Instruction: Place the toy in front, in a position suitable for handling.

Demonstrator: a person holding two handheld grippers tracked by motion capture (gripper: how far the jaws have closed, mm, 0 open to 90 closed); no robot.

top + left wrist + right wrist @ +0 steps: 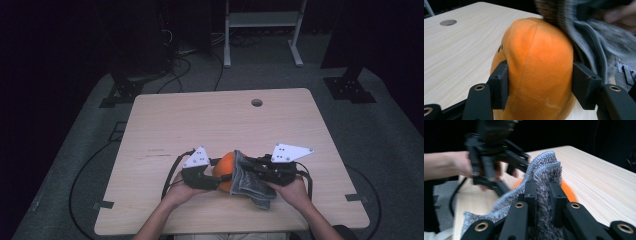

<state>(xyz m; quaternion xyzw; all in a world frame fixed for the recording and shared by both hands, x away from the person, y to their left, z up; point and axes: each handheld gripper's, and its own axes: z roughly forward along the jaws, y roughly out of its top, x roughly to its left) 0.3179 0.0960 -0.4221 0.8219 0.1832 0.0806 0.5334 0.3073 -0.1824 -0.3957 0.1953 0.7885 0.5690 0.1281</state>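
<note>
orange plush (224,169): sitting on the table (210,120), near edge, roughly mid-width, right between the two tools. Soft rounded lump, looks squishy.

left gripper (212,181): clamped on the plush from its left side. In the left gripper view both pads (500,83) dig into the flanks of the orange plush (536,70), fabric bulging out past them. So: mid-width, holding the plush steady.

right gripper (248,167): pinched narrow on a fold of the grey towel (252,180). In the right gripper view the grey towel (544,195) stands up thick between the pads (530,192), fuzzy pile poking out both sides.

towel vs plush: draped against the plush's right flank and over part of its top, touching it. Rest of the cloth hanging down toward the near table edge.

key relation: plush lies to the left of the towel-holding tool, just beyond the cloth. Orange rim (567,191) peeking out right behind the towel in the right gripper view, so basically zero gap.

long axis: plush looks a bit taller than wide from the left gripper view, dome end pointing away from that tool. Towel fold runs along the same line, more or less.

nearer hand: left one owns the plush, right one owns the cloth. No swap needed, probably.

likely next move: sweep the towel leftward or over the dome, wiping or wrapping, hard to say which. Depends on the left grip not letting the soft thing roll.

possible snag: cloth catching on the left tool's pads, since they sit close by.
</note>
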